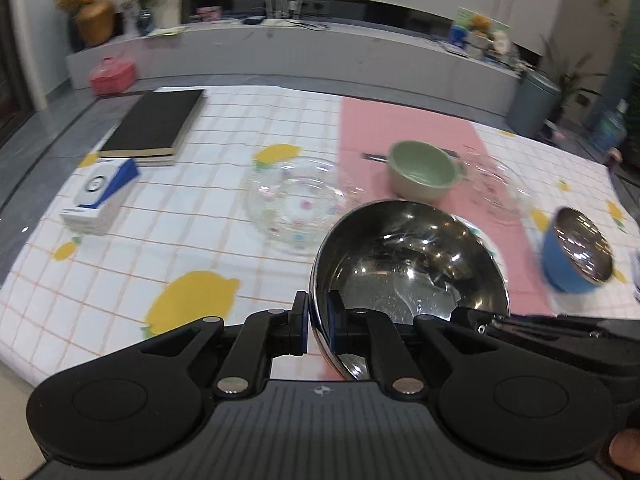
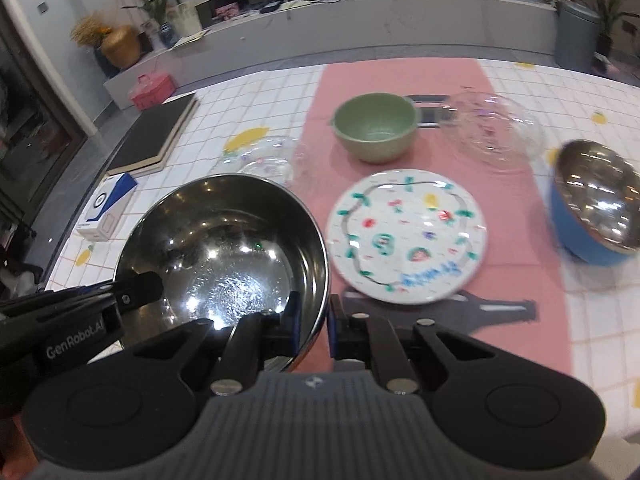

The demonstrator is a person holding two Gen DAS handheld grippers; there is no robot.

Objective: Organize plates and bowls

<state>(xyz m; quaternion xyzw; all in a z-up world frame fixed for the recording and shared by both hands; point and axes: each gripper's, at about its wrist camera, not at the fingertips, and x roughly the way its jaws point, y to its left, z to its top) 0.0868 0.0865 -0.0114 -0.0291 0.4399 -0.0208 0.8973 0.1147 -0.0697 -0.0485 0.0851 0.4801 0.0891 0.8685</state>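
Note:
A large steel bowl [image 1: 408, 264] [image 2: 224, 248] hangs tilted just above the table, gripped from both sides. My left gripper [image 1: 318, 320] is shut on its left rim, and my right gripper [image 2: 314, 316] is shut on its right rim. Each gripper shows at the edge of the other's view. On the pink runner lie a painted white plate [image 2: 406, 236], a green bowl [image 1: 424, 176] [image 2: 376, 128] and a clear glass plate [image 1: 496, 184] [image 2: 496, 128]. A second clear plate [image 1: 296, 200] [image 2: 264, 160] lies to the left. A blue bowl with a steel lining [image 1: 576, 256] [image 2: 596, 204] stands tilted at the right.
Stacked black books [image 1: 156, 124] and a white and blue box [image 1: 100, 192] sit at the table's far left. The tablecloth [image 1: 120, 272] is checked with lemon prints. Beyond the table's far edge are a low grey bench and a red case [image 1: 114, 76] on the floor.

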